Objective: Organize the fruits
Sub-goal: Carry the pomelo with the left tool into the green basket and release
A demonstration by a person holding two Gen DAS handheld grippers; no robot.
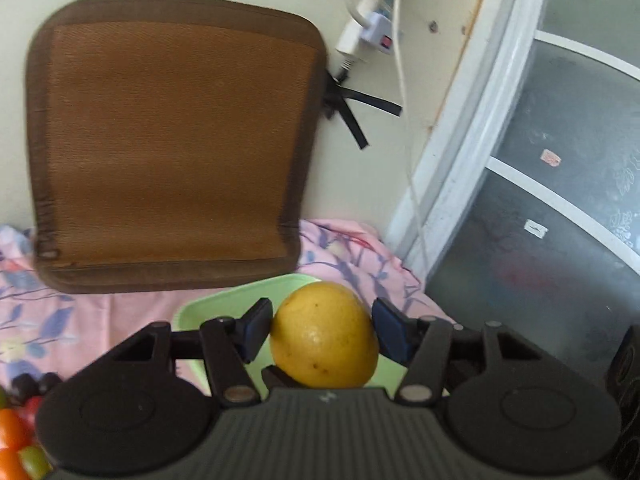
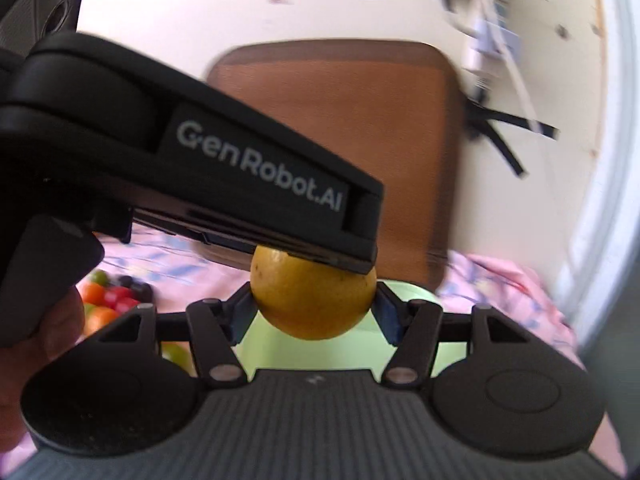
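A yellow citrus fruit (image 1: pixel 324 334) sits between my left gripper's (image 1: pixel 320 330) blue pads, over a pale green tray (image 1: pixel 224 304). The pads stand close beside it; a small gap shows on each side. In the right wrist view the same fruit (image 2: pixel 314 300) is pressed between my right gripper's (image 2: pixel 314 312) blue pads, above the green tray (image 2: pixel 352 344). The left gripper's black body (image 2: pixel 200 168) lies across the fruit's top. A pile of small orange, red, green and dark fruits (image 2: pixel 108 300) lies at the left, also in the left wrist view (image 1: pixel 16 436).
A brown seat cushion (image 1: pixel 172 140) leans on the cream wall behind the tray. A pink floral cloth (image 1: pixel 60 312) covers the surface. A power strip with cables (image 1: pixel 372 28) hangs on the wall. A white-framed frosted door (image 1: pixel 560 200) stands at right.
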